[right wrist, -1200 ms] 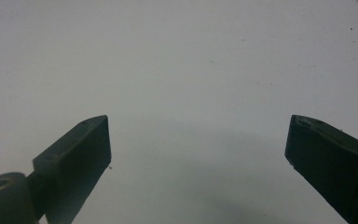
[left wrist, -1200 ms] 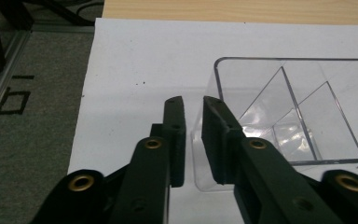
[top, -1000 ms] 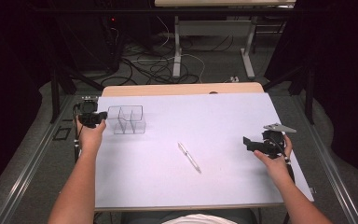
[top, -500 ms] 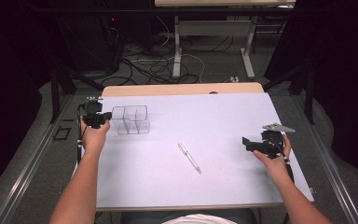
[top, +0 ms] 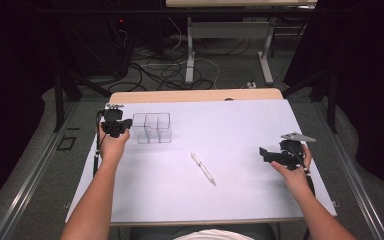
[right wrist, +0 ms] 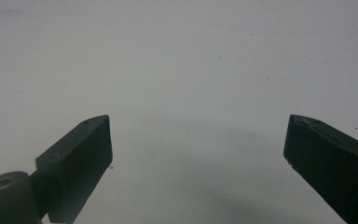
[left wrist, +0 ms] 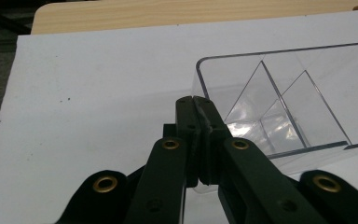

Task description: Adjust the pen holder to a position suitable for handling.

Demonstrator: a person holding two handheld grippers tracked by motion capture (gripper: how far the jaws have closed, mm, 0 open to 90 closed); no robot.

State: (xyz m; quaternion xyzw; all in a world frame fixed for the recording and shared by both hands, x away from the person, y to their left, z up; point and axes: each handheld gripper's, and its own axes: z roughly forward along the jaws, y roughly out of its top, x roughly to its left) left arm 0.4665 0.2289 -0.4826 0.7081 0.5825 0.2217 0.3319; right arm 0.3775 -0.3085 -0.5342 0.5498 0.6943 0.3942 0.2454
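Note:
A clear plastic divided box (top: 151,128) stands on the white table sheet (top: 230,125) at the far left. My left gripper (top: 128,126) is at its left end. In the left gripper view the jaws are together, with the left wall of the box (left wrist: 279,93) running into the seam between the gripper's (left wrist: 196,100) tips, so they pinch that wall. A white pen (top: 202,168) lies slantwise near the middle of the sheet. My right gripper (top: 263,153) is held at the right side, pointing left, its jaws wide apart over bare sheet (right wrist: 196,158) with nothing between them.
A strip of wooden tabletop (top: 195,96) shows beyond the sheet's far edge. Behind the table are cables (top: 180,70) on the floor and another table's legs (top: 190,50). The person's forearms come in from the bottom edge.
My left hand has shifted to the right and the clear box has moved right along with it. The right hand and the pen have stayed where they were.

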